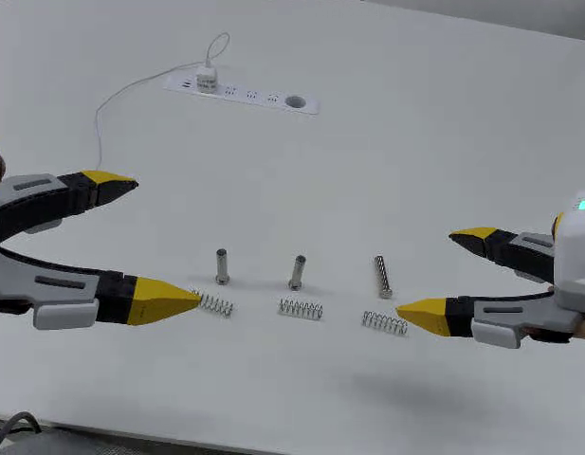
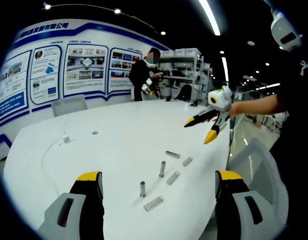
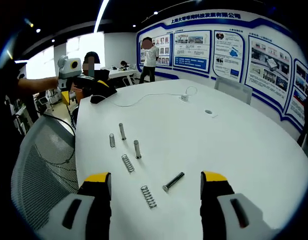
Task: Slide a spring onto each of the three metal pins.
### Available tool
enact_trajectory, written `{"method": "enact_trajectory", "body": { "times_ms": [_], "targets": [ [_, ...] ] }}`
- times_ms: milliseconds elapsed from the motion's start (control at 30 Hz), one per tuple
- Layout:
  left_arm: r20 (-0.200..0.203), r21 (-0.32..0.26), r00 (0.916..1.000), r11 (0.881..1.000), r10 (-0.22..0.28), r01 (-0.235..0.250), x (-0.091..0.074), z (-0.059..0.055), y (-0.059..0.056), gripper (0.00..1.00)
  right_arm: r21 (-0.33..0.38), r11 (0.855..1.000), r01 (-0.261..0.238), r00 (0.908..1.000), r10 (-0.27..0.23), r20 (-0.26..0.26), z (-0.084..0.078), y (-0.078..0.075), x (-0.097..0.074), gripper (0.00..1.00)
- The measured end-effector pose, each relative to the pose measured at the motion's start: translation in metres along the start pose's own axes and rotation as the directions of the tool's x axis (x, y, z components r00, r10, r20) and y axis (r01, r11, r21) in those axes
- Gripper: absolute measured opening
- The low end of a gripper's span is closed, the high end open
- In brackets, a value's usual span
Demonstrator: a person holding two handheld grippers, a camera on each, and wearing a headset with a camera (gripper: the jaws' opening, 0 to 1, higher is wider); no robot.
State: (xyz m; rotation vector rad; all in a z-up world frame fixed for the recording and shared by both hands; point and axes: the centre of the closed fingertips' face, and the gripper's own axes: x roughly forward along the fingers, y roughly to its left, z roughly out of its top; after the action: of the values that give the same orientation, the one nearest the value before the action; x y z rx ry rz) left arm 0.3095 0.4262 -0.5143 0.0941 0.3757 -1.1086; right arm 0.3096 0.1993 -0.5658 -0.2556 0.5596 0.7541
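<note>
Head view: my left gripper (image 1: 167, 240) hangs with its jaws spread wide and holding nothing, lower tip just beside the left small coiled steel spring (image 1: 216, 304). My right gripper (image 1: 425, 273) is released too, lower tip near the right coiled spring (image 1: 384, 323); the middle coiled spring (image 1: 301, 309) lies between them. Behind them, the left short silver metal pin (image 1: 222, 266) and the middle pin (image 1: 297, 271) stand upright.

Left gripper view: pins and springs line the white worktop (image 2: 119, 130) beyond my parted jaws.

Right gripper view: the right pin (image 3: 172, 181) lies flat, springs loose alongside.
</note>
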Motion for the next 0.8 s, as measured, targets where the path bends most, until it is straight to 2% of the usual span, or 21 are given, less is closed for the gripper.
{"method": "enact_trajectory", "body": {
  "times_ms": [100,333,467,567,800],
  "targets": [
    [-0.021,-0.001,0.9998,1.0,0.003,-0.003,0.001,-0.006,0.003,0.95,0.011,1.0,0.012,0.9998,-0.012,-0.016,-0.004,-0.007,0.007,0.7],
    [-0.029,-0.026,0.9996,1.0,0.0,-0.001,0.004,-0.015,0.004,0.94,0.054,0.998,0.035,0.9988,-0.033,-0.036,-0.008,-0.022,0.021,0.63],
    [-0.052,-0.023,0.9986,1.0,0.005,-0.006,0.005,-0.021,0.006,0.94,0.068,0.997,0.047,0.997,-0.042,-0.064,-0.012,-0.029,0.031,0.59],
    [-0.059,-0.022,0.9982,1.0,0.012,-0.013,0.006,-0.022,0.009,0.93,0.071,0.995,0.076,0.9926,-0.069,-0.1,-0.017,-0.037,0.04,0.57],
    [-0.044,-0.028,0.9984,0.999,0.036,-0.037,0.007,-0.021,0.015,0.94,0.149,0.985,0.09,0.9808,-0.061,-0.185,-0.035,-0.044,0.066,0.43]
  ]
}}
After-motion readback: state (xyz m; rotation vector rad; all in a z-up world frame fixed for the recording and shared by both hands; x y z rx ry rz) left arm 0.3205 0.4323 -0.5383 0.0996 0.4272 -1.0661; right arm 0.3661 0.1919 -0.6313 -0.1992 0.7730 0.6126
